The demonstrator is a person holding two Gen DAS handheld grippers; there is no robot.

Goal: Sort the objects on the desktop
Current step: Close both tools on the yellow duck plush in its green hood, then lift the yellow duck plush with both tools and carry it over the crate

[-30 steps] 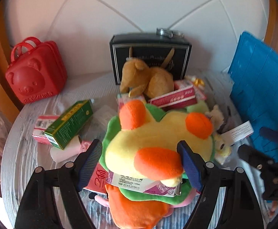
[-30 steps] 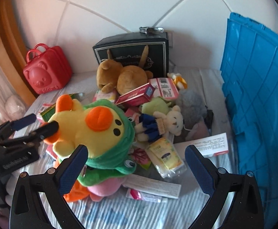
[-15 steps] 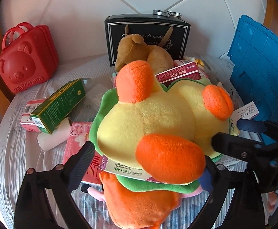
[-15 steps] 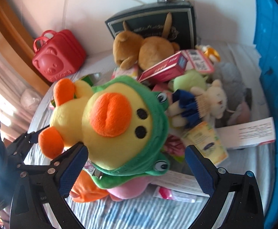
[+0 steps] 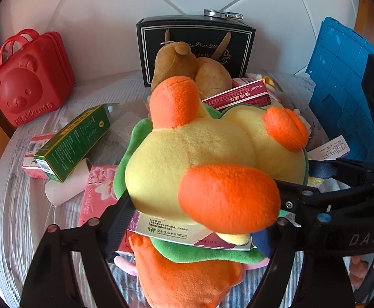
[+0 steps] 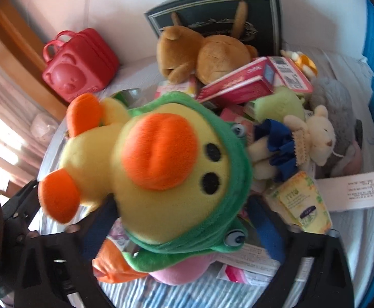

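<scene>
- The left gripper (image 5: pixel 187 220) reaches forward and slightly down over the cluttered table, its two dark fingers closed against the sides of the yellow duck plush (image 5: pixel 212 159), which fills the space between them and looks lifted above the pile.
- The duck's orange foot (image 5: pixel 228 197) bulges toward the left camera; a white medicine box (image 5: pixel 187 233) lies right under the plush at the fingers.
- The right gripper (image 6: pixel 187 225) comes in from the opposite side, facing the duck's orange beak (image 6: pixel 158 151) and green frog hood (image 6: pixel 235 177). Its blue-padded fingers (image 6: pixel 269 231) sit on either side of the hood; whether they press on it or stay just apart, I cannot tell.
- In the left view the right gripper's black frame (image 5: pixel 340 205) crosses the right edge, touching the plush.
- Ahead of both grippers: a brown plush bear (image 6: pixel 202 54) leaning on a black gift box (image 5: pixel 197 41), and red medicine boxes (image 6: pixel 238 84).
- Right of the right gripper: a small cream bear in a blue dress (image 6: pixel 302 141) and a blue crate (image 5: pixel 340 87).
- Left of the left gripper: a green carton (image 5: pixel 74 141), a pink tissue pack (image 5: pixel 99 190) and a red bear-faced case (image 5: pixel 30 79) by the white wall.
- The tabletop (image 5: pixel 20 205) wears a striped white cloth.
</scene>
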